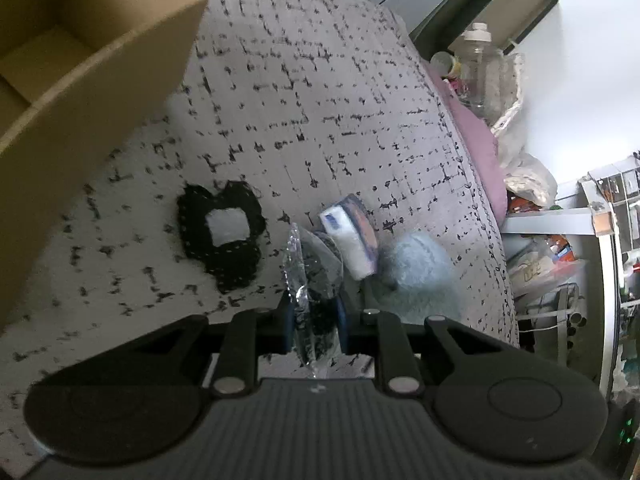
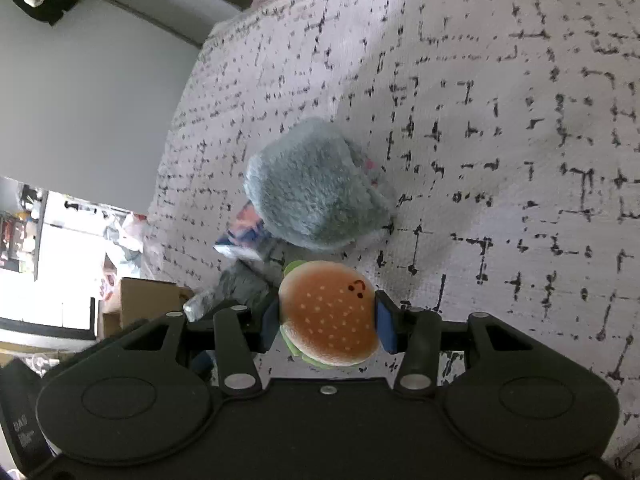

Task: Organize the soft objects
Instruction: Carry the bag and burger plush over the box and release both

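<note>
Both grippers have something pinched, so the step in hand looks like carrying two soft things off the bed together. The left gripper (image 1: 314,320) is clenched on a clear plastic packet (image 1: 310,280) with something dark inside; its blue pads squeeze the crinkly film near the packet's lower end, and the rest stands up past the fingers toward twelve o'clock. The right gripper (image 2: 327,320) is grasping a little plush burger (image 2: 330,312), pads pressed on its two sides at about nine and three o'clock, bun face up. To my eye the thing to do is lift each straight up before swinging away, because the neighbours lie close: in the left wrist view a white tissue pack (image 1: 352,236) touches or nearly touches the packet at about one o'clock from it, and a fluffy grey-blue plush (image 1: 416,276) lies just beside it at three o'clock. That same plush lies just beyond the burger at twelve o'clock in the right wrist view. The film is slippery, so I would keep that grip firm and the packet upright. The open cardboard box (image 1: 100,64), at ten o'clock from the left gripper, seems the likely place to drop them, passing clear of the black crocheted piece (image 1: 222,232) lying on the patterned bedspread (image 1: 320,100).
</note>
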Tool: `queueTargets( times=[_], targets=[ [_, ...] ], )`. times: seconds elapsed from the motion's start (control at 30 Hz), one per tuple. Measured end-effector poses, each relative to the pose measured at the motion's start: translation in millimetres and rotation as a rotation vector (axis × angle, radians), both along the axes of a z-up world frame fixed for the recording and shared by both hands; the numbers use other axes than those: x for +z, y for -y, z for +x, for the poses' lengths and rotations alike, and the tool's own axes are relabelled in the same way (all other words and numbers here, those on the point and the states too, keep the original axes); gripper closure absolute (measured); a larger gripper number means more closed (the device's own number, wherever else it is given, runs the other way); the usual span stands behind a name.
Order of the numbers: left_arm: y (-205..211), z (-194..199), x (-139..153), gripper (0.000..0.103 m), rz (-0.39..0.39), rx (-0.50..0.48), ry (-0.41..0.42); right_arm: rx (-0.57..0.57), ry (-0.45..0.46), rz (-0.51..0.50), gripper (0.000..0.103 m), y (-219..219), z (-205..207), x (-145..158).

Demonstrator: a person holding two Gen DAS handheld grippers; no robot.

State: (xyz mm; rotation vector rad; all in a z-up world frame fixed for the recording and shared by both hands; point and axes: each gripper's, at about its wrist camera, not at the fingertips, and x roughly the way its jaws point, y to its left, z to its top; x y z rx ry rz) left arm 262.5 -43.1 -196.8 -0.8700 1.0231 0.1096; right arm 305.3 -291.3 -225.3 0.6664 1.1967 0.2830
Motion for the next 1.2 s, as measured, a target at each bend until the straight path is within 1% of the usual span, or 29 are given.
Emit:
queueTargets(
  times=[0.27, 0.4, 0.5, 0.7, 1.07, 1.2],
  targets=[
    [-7.0, -29.7, 28.1, 0.084, 0.051, -0.018, 0.042, -0.037, 0.06, 0.038, 0.056, 7.1, -17.8, 23.9],
    [-13.0, -41.9, 45.5, 0.084, 0.073, -0.033, 0.061, -0.027, 0.095, 0.041, 0.056, 4.6, -26.2, 36.1],
    [-18.5, -51.6, 60.4, 0.084, 0.097, -0.04, 0.078, -0.007, 0.105, 0.086, 0.056, 3.8, -30.5, 44.1],
    [-34.2, -73.8, 84.8, 0.084, 0.139, -0.045, 0.11, 0.031, 0.174, 0.047, 0.056, -7.2, -37.5, 67.9],
    [-64.2, -98.0, 112.1, 0.084, 0.192, -0.02, 0.148, 0.048, 0.28, -0.002, 0.056, -36.4, -54.1, 105.8],
    [-74.6, -104.1, 123.5, 0.083, 0.214, -0.009, 0.169, 0.059, 0.302, -0.008, 0.056, -49.3, -60.2, 116.1]
  ],
)
